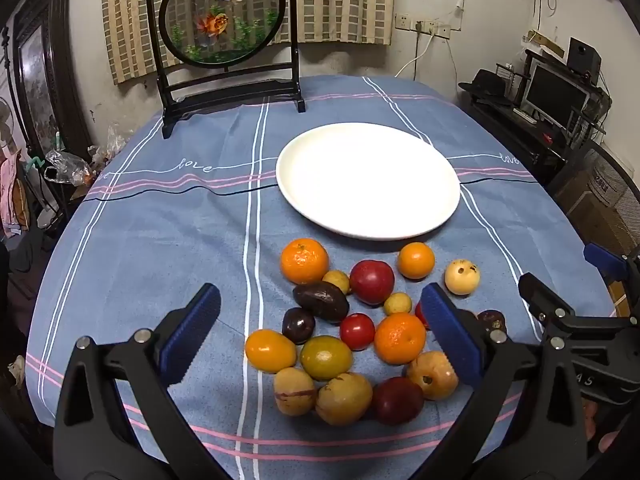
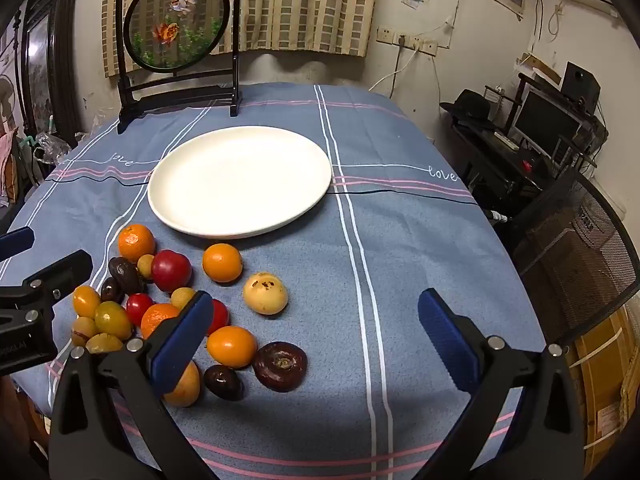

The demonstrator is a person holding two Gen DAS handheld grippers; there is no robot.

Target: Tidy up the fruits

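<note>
Both tools spread wide, nothing pinched: left gripper (image 1: 320,332) poised over the fruit heap (image 1: 352,332), right gripper (image 2: 316,340) over bare cloth just right of it. Fruit mixed — mandarins, red tomatoes, dark plums, yellow ones — bunched near front edge of table, approx centre. White plate (image 1: 440,216) empty, just beyond heap toward table middle. Left nearer most of the heap; right nearer the dark flat fruit (image 2: 280,366) & pale spotted one (image 2: 265,293). Blue striped tablecloth (image 2: 420,260); cluttered room, embroidered screen (image 1: 222,20) at far edge.
</note>
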